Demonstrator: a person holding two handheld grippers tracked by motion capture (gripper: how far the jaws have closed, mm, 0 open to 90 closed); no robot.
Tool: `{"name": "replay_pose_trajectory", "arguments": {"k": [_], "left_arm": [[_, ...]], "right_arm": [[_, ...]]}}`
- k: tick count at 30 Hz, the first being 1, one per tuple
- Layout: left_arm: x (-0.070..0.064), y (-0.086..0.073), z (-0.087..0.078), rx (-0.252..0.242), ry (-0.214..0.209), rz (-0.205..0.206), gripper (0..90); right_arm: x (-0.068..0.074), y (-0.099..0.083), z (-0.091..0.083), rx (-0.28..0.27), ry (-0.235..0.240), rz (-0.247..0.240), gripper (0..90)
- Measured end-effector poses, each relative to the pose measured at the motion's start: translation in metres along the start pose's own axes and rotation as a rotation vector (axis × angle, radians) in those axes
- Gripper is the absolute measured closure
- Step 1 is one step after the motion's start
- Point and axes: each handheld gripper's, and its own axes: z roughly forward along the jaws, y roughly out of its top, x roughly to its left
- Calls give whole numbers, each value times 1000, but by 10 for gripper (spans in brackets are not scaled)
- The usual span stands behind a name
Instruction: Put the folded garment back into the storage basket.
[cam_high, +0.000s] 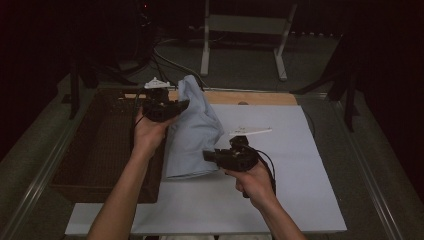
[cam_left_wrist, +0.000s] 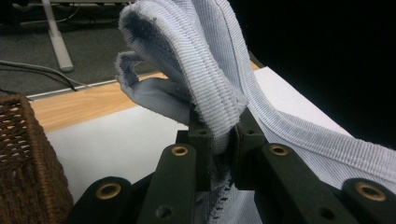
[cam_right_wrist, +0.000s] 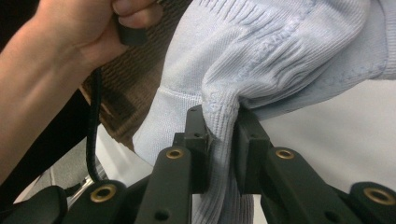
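Both grippers, the left gripper (cam_high: 184, 104) and right gripper (cam_high: 206, 155), are clamping closed on the pale blue sweater (cam_high: 192, 132), lifting it off the white table (cam_high: 300, 165) beside the wicker basket (cam_high: 100, 150), needing 2 steady, even pulls.

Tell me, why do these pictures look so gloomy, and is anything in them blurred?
High view: dim all round, the room behind nearly black, with the white table sheet brightest; pale blue knitted garment soft but readable. Left gripper view: garment ribbing sharp, right background black, black jaws at the bottom edge slightly soft. Right gripper view: evenly lit knit, the person's hand near the top a little blurred.
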Motion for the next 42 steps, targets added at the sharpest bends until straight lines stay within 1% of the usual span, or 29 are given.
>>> {"name": "replay_pose_trajectory", "arguments": {"k": [6, 14, 18, 22, 42], "left_arm": [[4, 2, -5, -4, 8, 1, 832], [10, 3, -9, -10, 10, -9, 832], [13, 4, -12, -13, 14, -15, 832], [16, 5, -14, -19, 18, -23, 832], [26, 11, -28, -38, 42, -25, 832]], "right_arm": [[4, 5, 5, 1, 8, -3, 782], [10, 12, 11, 3, 15, -9, 783], [12, 15, 15, 14, 6, -15, 782], [14, 20, 16, 15, 6, -23, 782], [24, 33, 29, 8, 15, -29, 783]]}}
